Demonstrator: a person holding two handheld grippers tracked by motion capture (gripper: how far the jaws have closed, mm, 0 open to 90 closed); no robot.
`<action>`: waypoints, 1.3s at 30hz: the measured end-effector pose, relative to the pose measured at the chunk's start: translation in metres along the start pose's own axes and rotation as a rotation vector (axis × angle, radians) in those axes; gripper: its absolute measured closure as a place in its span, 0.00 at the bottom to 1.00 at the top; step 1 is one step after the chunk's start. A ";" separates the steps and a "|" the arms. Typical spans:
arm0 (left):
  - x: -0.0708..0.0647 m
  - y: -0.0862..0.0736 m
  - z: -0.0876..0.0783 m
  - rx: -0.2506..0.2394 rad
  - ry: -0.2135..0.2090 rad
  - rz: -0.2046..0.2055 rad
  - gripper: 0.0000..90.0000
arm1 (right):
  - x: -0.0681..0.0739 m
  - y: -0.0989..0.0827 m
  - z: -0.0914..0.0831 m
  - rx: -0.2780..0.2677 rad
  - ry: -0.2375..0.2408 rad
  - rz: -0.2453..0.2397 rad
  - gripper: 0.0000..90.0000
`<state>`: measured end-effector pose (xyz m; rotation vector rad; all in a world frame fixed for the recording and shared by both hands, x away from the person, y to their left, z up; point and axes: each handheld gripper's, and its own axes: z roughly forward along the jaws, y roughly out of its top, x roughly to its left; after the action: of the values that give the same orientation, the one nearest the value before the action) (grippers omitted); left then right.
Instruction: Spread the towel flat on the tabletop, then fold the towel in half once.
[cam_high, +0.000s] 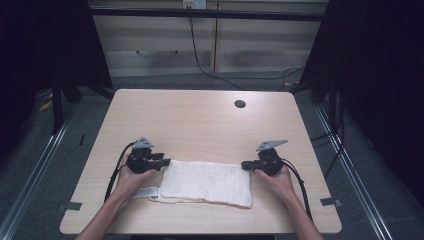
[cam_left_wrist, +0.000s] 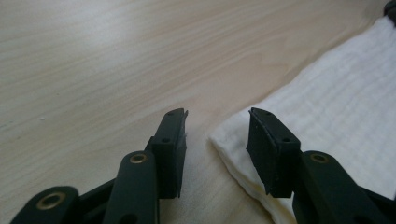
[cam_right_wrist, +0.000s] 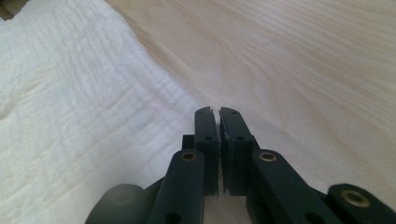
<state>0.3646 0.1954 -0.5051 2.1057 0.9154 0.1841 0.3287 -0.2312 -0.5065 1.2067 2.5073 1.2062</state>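
A folded white towel (cam_high: 206, 182) lies flat near the front edge of the wooden table (cam_high: 200, 120). My left gripper (cam_high: 165, 162) rests at the towel's far left corner. In the left gripper view its jaws (cam_left_wrist: 217, 114) stand apart, with the towel (cam_left_wrist: 336, 102) corner lying between them, close to the right jaw and not pressed. My right gripper (cam_high: 245, 165) sits at the far right corner. Its jaws (cam_right_wrist: 215, 111) are closed together right at the towel (cam_right_wrist: 70, 116) edge; whether any cloth is pinched between them I cannot tell.
A small white label (cam_high: 146, 192) sticks out from the towel's left end. A dark round cable hole (cam_high: 240, 104) sits in the far part of the table. Bare wood stretches beyond the towel. Cabinets and floor cables lie behind the table.
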 end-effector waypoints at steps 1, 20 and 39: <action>-0.001 0.000 0.001 0.005 0.008 0.010 0.62 | 0.000 0.000 0.000 -0.001 0.001 -0.001 0.96; -0.009 -0.001 0.002 0.018 -0.032 0.086 0.96 | 0.000 0.007 -0.009 -0.074 0.003 0.016 0.97; -0.010 -0.002 0.002 0.014 -0.026 0.074 0.96 | 0.020 0.022 -0.041 -0.212 0.029 -0.036 0.97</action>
<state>0.3568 0.1881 -0.5059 2.1520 0.8267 0.1888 0.3124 -0.2344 -0.4584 1.0957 2.3364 1.4471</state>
